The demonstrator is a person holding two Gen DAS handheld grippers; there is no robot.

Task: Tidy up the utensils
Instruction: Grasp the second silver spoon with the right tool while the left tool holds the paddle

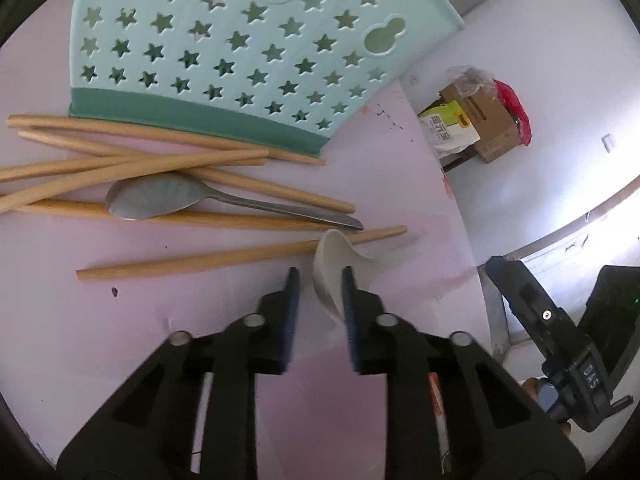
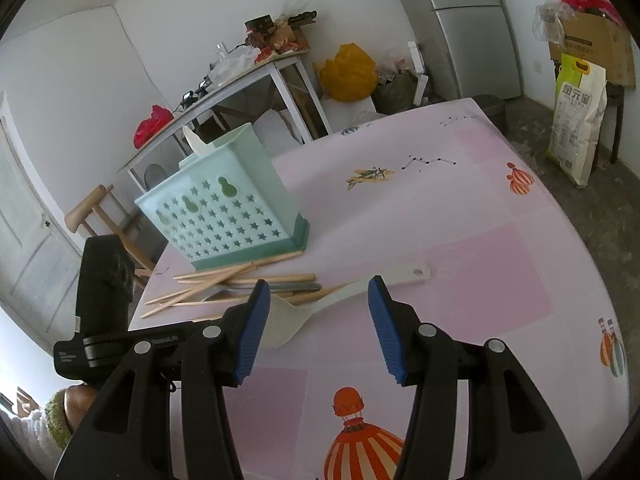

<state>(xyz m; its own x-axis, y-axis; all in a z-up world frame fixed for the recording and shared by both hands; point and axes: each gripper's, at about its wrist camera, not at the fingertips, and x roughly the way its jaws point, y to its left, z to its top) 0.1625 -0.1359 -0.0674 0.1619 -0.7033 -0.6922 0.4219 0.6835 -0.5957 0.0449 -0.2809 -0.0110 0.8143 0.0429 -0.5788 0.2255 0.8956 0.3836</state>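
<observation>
A mint-green utensil holder (image 1: 224, 44) with star cut-outs stands on the pink table; it also shows in the right wrist view (image 2: 228, 212). In front of it lie several wooden chopsticks (image 1: 200, 260) and a metal spoon (image 1: 160, 196). A white ceramic spoon (image 1: 332, 268) lies at the pile's near edge. My left gripper (image 1: 320, 292) is open, its jaws either side of the white spoon's bowl. My right gripper (image 2: 316, 320) is open above the table, with the white spoon (image 2: 344, 292) lying between and beyond its fingers.
The pink tablecloth (image 2: 460, 264) has balloon and plane prints. A cardboard box (image 2: 592, 44) and a rice bag (image 2: 576, 120) stand on the floor at the right. A cluttered white side table (image 2: 256, 76) and a wooden chair (image 2: 96, 208) stand behind the holder.
</observation>
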